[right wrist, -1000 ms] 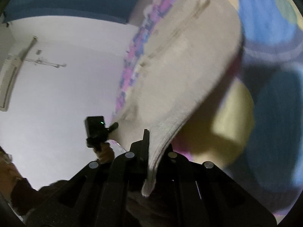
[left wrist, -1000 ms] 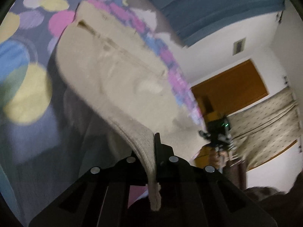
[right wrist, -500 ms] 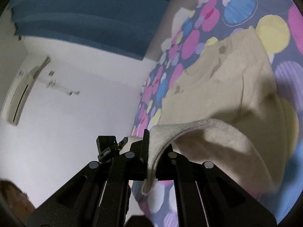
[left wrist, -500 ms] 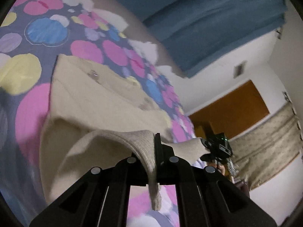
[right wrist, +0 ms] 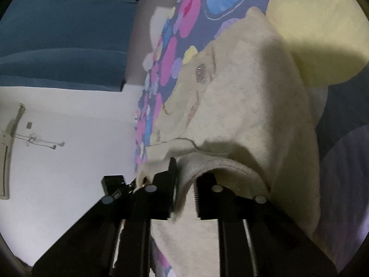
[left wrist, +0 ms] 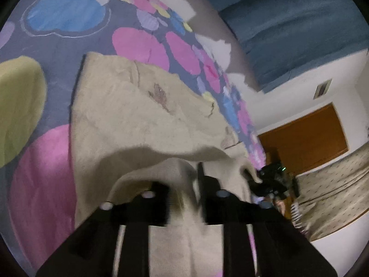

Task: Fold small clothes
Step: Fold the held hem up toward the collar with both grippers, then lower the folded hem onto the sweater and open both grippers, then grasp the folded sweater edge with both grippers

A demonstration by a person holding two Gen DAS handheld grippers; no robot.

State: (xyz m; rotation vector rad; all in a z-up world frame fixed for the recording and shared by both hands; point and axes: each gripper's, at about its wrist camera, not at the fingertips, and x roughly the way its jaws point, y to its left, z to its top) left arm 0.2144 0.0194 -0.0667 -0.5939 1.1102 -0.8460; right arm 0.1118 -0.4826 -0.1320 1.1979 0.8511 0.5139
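Observation:
A cream knit garment (left wrist: pixel 138 115) lies on the bedspread with coloured circles (left wrist: pixel 69 18), its near part doubled over toward the far part. My left gripper (left wrist: pixel 182 184) hangs low over it, jaws opening, and the ribbed hem sits loose between the fingers without being pinched. In the right wrist view the same garment (right wrist: pixel 242 92) fills the middle. My right gripper (right wrist: pixel 186 184) is also opening. The hem leans on its left finger (right wrist: pixel 170 180) with a gap to the other pad. Each gripper shows in the other's view, at the garment's opposite side (left wrist: pixel 272 180) (right wrist: pixel 113 184).
A blue curtain (left wrist: pixel 299 23) hangs beyond the bed's far edge. A white wall, a wooden door (left wrist: pixel 304 133) and a patterned drape (left wrist: pixel 334 184) are on the right. A wall unit (right wrist: pixel 7 152) hangs on the left wall.
Both grippers carried the hem forward and down over the garment, doubling it onto the bedspread. Their jaws, shut on the hem before, have now parted.

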